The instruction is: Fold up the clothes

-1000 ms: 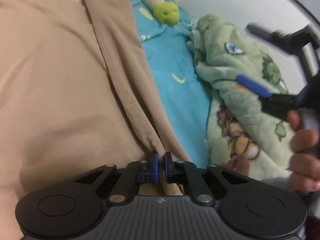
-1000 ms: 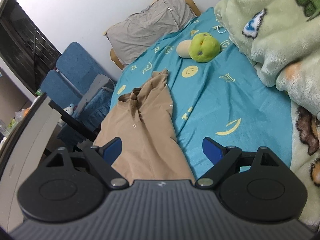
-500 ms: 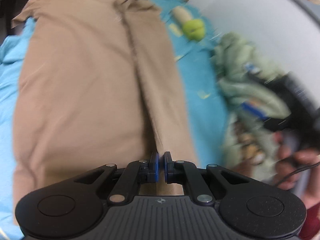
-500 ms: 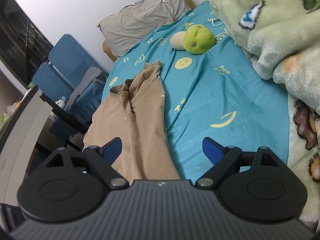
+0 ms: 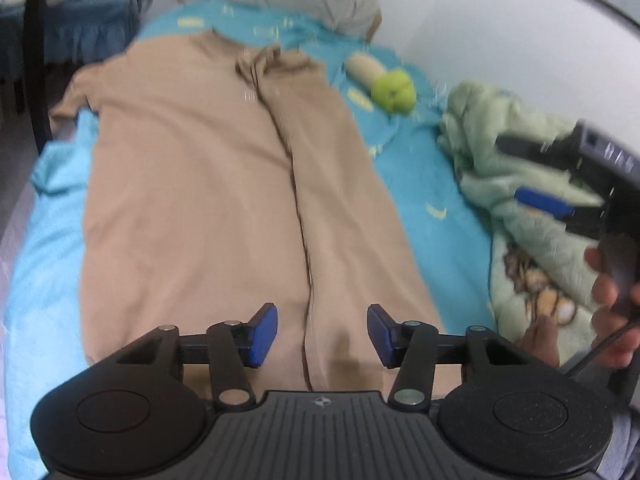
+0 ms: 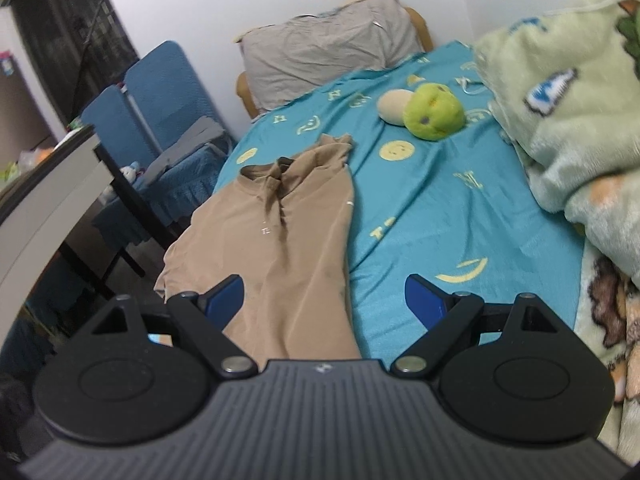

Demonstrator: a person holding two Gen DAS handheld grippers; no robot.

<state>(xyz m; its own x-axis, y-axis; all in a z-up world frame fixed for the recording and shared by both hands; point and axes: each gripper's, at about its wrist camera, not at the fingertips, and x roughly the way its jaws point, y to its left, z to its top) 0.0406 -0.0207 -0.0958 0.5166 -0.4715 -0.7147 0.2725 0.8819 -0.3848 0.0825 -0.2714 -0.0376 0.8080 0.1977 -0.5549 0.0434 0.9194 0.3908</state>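
Note:
A tan collared shirt (image 5: 208,200) lies lengthwise on the blue bed sheet (image 5: 432,184), its right side folded in over the middle; the fold edge runs down the centre. It also shows in the right wrist view (image 6: 280,240). My left gripper (image 5: 322,334) is open and empty just above the shirt's near hem, the fold edge between its fingers. My right gripper (image 6: 324,300) is open and empty, held above the bed; in the left wrist view it shows at the right (image 5: 560,184), over the blanket.
A green and beige plush toy (image 6: 428,110) lies on the sheet past the shirt. A bunched green blanket (image 6: 560,128) fills the right side. A grey pillow (image 6: 332,52) is at the head. Blue chairs (image 6: 160,96) and a dark table stand left of the bed.
My left gripper has opened and let go of the shirt's folded edge, then drawn back and up, so the whole shirt shows. My right gripper stayed open and drifted slightly.

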